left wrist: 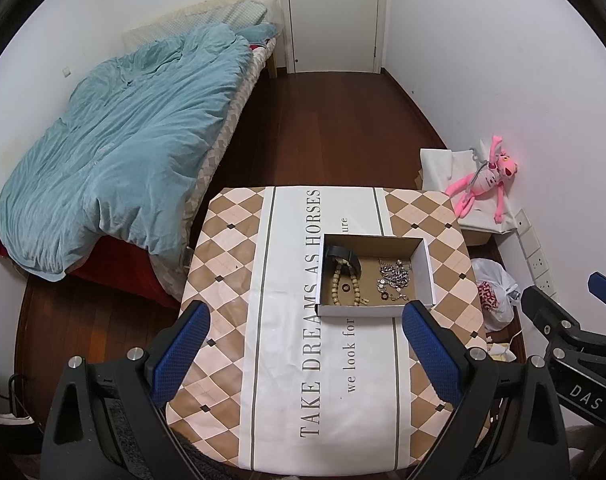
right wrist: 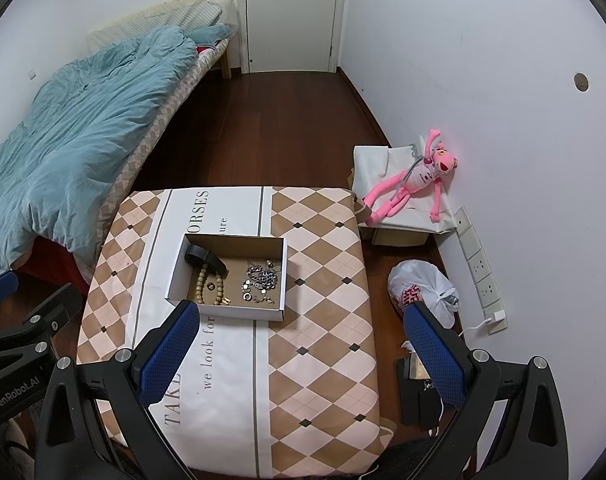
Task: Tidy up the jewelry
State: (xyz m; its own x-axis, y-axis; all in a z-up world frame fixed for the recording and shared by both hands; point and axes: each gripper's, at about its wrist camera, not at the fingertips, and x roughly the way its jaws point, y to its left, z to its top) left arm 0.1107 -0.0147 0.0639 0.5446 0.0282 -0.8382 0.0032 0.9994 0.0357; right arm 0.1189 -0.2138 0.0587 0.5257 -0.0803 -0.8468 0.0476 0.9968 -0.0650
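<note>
Left wrist view: left gripper (left wrist: 305,334) held above the near part of the table (left wrist: 231,264), blue pads wide apart, nothing between them.
Right wrist view: right gripper (right wrist: 301,336) likewise spread wide and empty, over the table's right half; its right finger (right wrist: 433,354) hangs past the table edge, over the floor.
Box (left wrist: 423,270): shallow white cardboard tray, open top, on the white centre strip of the tablecloth, just beyond the left gripper's fingertips.
Box, left side: black band (left wrist: 343,257) at the back, wooden bead strand (left wrist: 345,286) in front of it, touching.
Box, right side: silver chain jewelry (left wrist: 393,278) in a loose heap.
Surroundings: bed with blue duvet (left wrist: 115,140) to the left; pink plush toy (right wrist: 417,178) against the right wall; white plastic bag (right wrist: 421,290) on the floor.
</note>
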